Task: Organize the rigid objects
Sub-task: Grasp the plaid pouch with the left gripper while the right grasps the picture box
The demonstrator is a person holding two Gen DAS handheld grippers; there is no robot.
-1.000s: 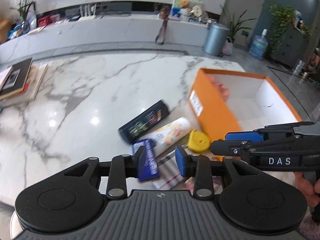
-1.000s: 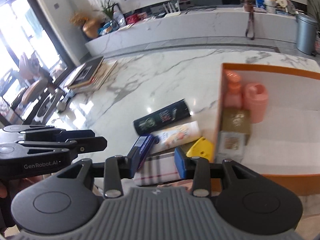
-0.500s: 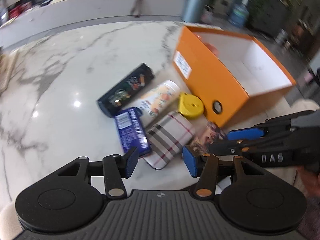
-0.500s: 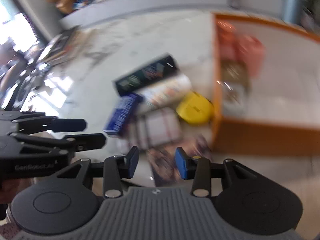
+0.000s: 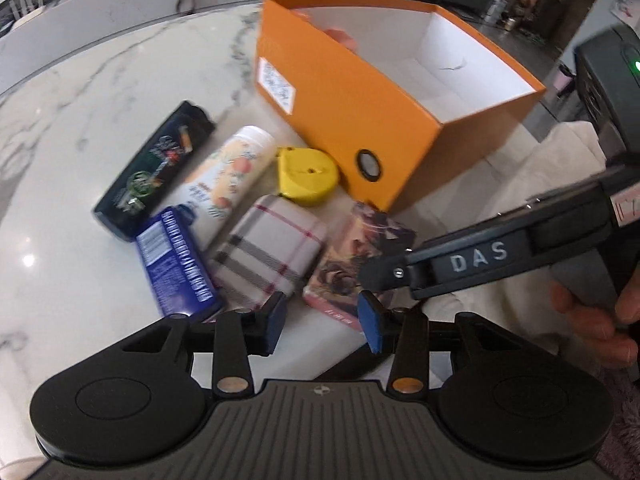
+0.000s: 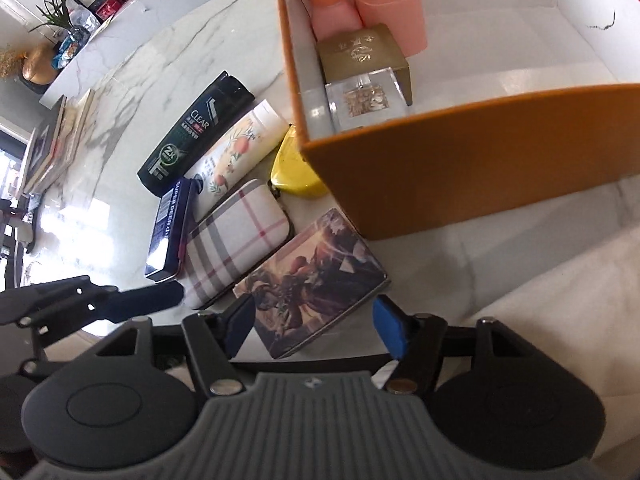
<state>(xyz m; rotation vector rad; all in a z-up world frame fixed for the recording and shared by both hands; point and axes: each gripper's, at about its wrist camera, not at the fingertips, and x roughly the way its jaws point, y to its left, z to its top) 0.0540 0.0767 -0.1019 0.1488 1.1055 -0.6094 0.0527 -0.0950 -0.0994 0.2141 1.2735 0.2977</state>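
Right wrist view: right hand-held gripper (image 6: 313, 326), just widening, straddles picture-printed tin (image 6: 316, 282) unclamped.

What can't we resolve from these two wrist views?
- Left wrist: orange box near wall hides most of its contents; only a pink sliver shows.
- Left wrist: white label text is motion-blurred.
- Right wrist: yellow case is partly behind the box corner.
- Right wrist: picture tin near end sits behind the right gripper finger.

Box (image 6: 460, 168) right of items on table (image 6: 132, 80), bottles (image 6: 336, 12) inside box
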